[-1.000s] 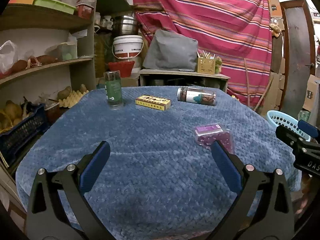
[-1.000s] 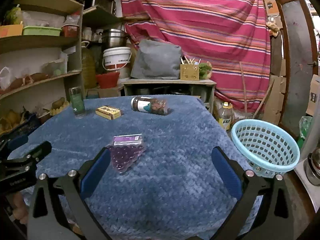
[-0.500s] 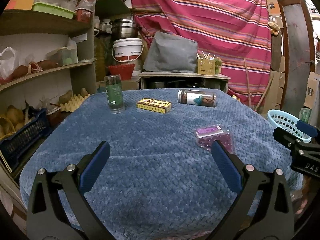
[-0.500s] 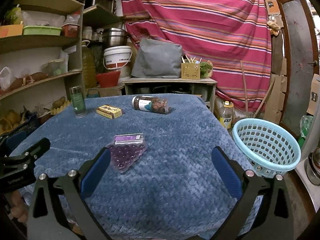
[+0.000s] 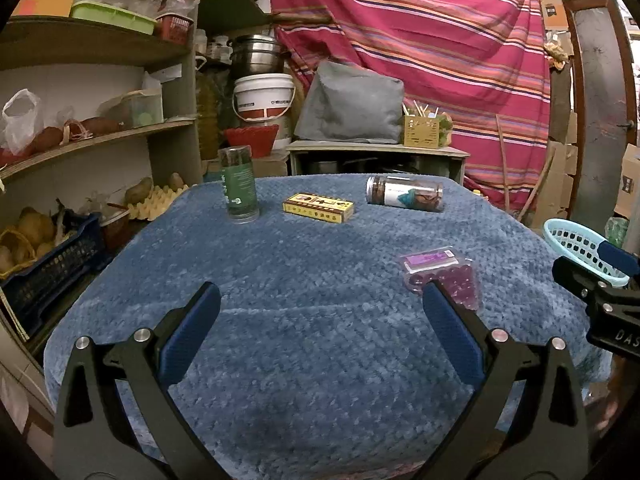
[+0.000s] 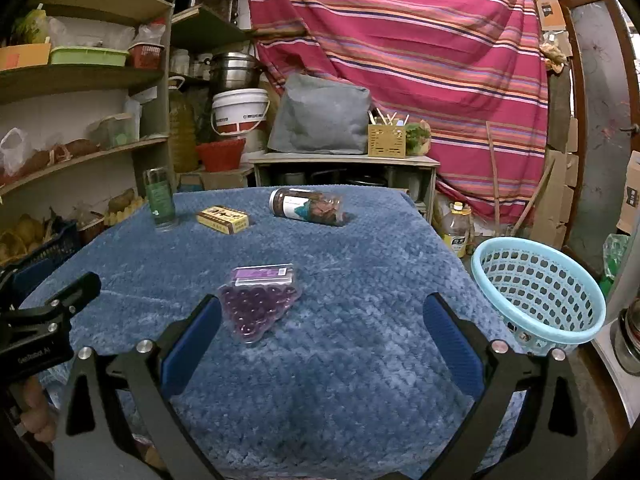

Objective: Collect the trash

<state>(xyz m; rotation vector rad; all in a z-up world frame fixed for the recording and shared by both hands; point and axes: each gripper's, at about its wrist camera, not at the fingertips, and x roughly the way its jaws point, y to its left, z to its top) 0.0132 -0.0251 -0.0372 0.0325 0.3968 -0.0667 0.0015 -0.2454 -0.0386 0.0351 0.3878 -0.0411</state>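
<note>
Left gripper [image 5: 320, 308]: I am holding it above the near part of the table, jaws spread wide with nothing between them, filling the bottom of the left wrist view.
Right gripper [image 6: 320, 312]: I am holding it wide apart too, empty, low over the near edge; its tip is also showing at the right edge of the left wrist view.
Table [image 5: 304, 352]: it is wearing a blue textured cover and taking up the middle and lower frame in both views.
Purple bead packet [image 6: 258, 300]: it is lying flat at the centre of the right wrist view, just beyond my right gripper's left finger [image 6: 192, 340]; in the left wrist view it is sitting right of centre.
Jar on its side [image 6: 308, 206]: it is lying at the far edge, upper centre of the right wrist view.
Yellow box [image 5: 319, 208]: it is lying flat in the upper centre of the left wrist view, between the jar and the green bottle.
Green bottle [image 5: 239, 186]: it is standing upright at the upper left, well apart from the packet.
Light blue basket [image 6: 538, 290]: it is standing off the table at the right of the right wrist view, looking empty.
Hand [image 6: 36, 416]: part of it is gripping the left tool's handle at the lower left edge of the right wrist view.
</note>
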